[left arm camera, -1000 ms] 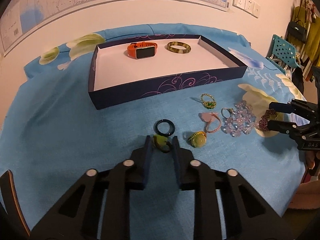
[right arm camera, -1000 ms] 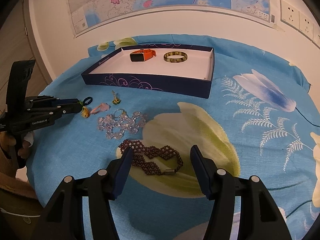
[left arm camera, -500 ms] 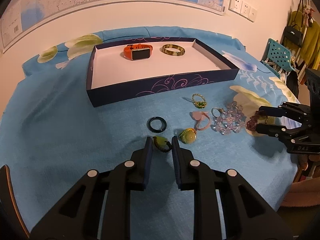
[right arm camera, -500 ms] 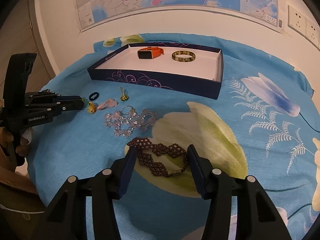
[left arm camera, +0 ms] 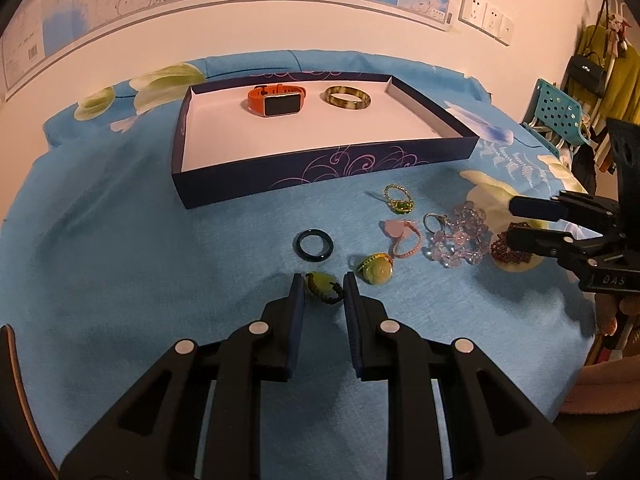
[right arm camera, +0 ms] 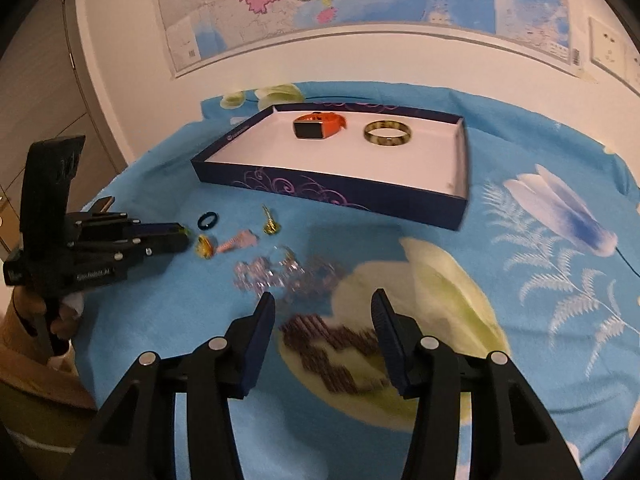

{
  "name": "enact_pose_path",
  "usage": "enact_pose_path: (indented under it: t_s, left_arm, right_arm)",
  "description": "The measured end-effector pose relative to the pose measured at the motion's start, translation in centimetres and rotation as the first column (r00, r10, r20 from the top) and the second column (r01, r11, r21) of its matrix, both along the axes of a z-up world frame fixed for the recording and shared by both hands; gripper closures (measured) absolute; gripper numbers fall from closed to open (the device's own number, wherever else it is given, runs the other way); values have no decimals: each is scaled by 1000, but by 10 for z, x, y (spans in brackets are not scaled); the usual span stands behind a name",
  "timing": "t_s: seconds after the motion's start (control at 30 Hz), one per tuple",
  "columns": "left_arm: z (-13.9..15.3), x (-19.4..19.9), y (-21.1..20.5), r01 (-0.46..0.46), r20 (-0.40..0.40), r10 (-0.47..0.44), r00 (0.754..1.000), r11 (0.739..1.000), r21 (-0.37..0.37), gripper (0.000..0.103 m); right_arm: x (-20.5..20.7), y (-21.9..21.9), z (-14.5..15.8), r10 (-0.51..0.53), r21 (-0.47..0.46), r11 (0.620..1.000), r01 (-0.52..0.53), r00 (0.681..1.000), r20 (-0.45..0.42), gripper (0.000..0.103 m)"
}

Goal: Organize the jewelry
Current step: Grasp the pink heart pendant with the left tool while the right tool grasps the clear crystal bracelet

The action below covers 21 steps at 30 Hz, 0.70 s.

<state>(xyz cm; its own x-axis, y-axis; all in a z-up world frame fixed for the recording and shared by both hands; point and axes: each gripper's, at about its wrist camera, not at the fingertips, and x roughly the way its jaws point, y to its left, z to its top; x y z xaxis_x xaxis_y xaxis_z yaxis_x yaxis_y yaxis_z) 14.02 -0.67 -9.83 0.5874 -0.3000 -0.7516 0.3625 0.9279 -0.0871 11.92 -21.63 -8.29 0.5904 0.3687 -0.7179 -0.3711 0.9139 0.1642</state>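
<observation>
My left gripper (left arm camera: 323, 280) is shut on a green-stone ring (left arm camera: 322, 285) with a dark band, just above the blue cloth. The jaws of my right gripper (right arm camera: 324, 300) are closing around a dark bead bracelet (right arm camera: 332, 344) that lies blurred on the cloth, and no pad visibly presses on it. A navy tray (left arm camera: 320, 176) at the back holds an orange watch (left arm camera: 276, 100) and a mottled bangle (left arm camera: 347, 98). On the cloth lie a dark ring (left arm camera: 314, 245), a yellow-green stone ring (left arm camera: 376, 270), a pink ring (left arm camera: 402, 236), a gold ring (left arm camera: 398, 199) and a crystal bracelet (left arm camera: 458, 236).
The blue flowered cloth (right arm camera: 520, 300) covers a round table against a white wall with a map. A teal chair (left arm camera: 554, 108) and hanging bags stand off the table's right side. A hand (right arm camera: 60, 316) holds the left gripper's handle at the table's edge.
The right gripper's jaws have narrowed around the bead bracelet, which now sits lower and blurred between them. The left gripper still holds the green-stone ring in about the same place.
</observation>
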Motion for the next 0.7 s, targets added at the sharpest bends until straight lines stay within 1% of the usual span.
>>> enact_pose_path:
  t_s: [0.13,0.23,0.27,0.3,0.33,0.4,0.47,0.53,0.57,0.7]
  left_arm:
    - [0,0,0,0,1,0,1000,1000,-1,83]
    - [-1,-1,1,-2,-2,2,1000,1000,3,82]
    - [-1,-1,1,-8,1,8,1000,1000,6,80]
    - [-1,0,2,-15,0,15,1000,1000,5,68]
    - [0,0,3,-20,3,20,1000,1000,1,66]
    - [3,0,3,-19,17,19,1000,1000,2,66]
    - [6,-2,1,2,33,-2,999,1000,-8,65]
    - [11,-6,-4,32,59,-32,998,999,-6,65]
    - [14,-9,-9,64,76,-63,995,998,-2,64]
    - [20,-13,-30,149,105,-150,983,989,17,63]
  right_arm:
    - [16,11,-7,8,0,1000,-8,999,-34,55]
    - [20,15,-11,7,-13,1000,-8,999,-46,55]
    - [20,15,-11,9,-16,1000,-10,999,-46,59]
    - [20,14,-11,10,-24,1000,-11,999,-45,63]
    - [20,14,-11,9,-28,1000,-11,999,-45,70]
    - [21,13,-11,4,-38,999,-6,999,-43,76]
    - [21,12,-10,1,-38,999,-3,999,-42,85]
    - [20,10,-9,1,-31,1000,-2,999,-35,92]
    - [20,10,-9,2,-28,1000,-3,999,-34,95]
    - [20,6,-5,-4,-14,1000,4,1000,-25,95]
